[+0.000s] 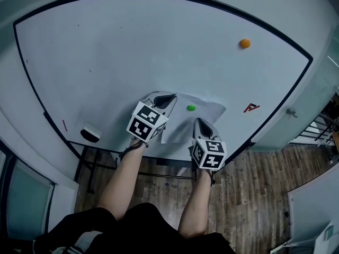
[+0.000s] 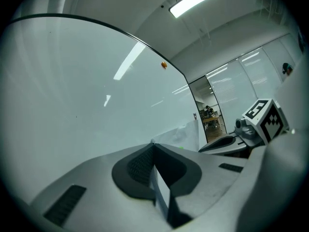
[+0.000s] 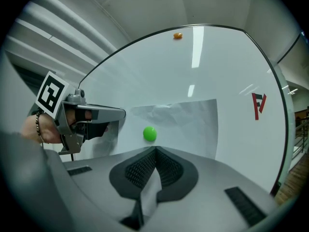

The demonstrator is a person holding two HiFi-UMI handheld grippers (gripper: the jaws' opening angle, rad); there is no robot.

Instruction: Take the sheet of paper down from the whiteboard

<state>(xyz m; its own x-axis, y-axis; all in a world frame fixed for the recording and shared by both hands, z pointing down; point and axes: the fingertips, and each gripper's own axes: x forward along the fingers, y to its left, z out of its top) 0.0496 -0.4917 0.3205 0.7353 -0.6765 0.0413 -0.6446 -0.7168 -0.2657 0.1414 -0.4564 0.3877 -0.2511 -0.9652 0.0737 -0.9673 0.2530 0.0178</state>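
Note:
A white sheet of paper (image 1: 207,115) hangs on the whiteboard (image 1: 132,52), pinned by a green magnet (image 1: 191,108) near its top. My left gripper (image 1: 170,97) is shut on the sheet's left edge, and the paper shows between its pads in the left gripper view (image 2: 153,147). My right gripper (image 1: 199,121) is shut on the lower edge, below the magnet. In the right gripper view a strip of paper (image 3: 183,117) runs between its closed jaws (image 3: 155,150), the green magnet (image 3: 149,133) sits just beyond, and the left gripper (image 3: 121,113) is at the sheet's left.
An orange magnet (image 1: 244,43) sits high on the board's right, and a red mark (image 1: 251,108) lies right of the sheet. An eraser (image 1: 90,133) rests at the board's lower left. Below are the board's stand and a wooden floor (image 1: 254,194).

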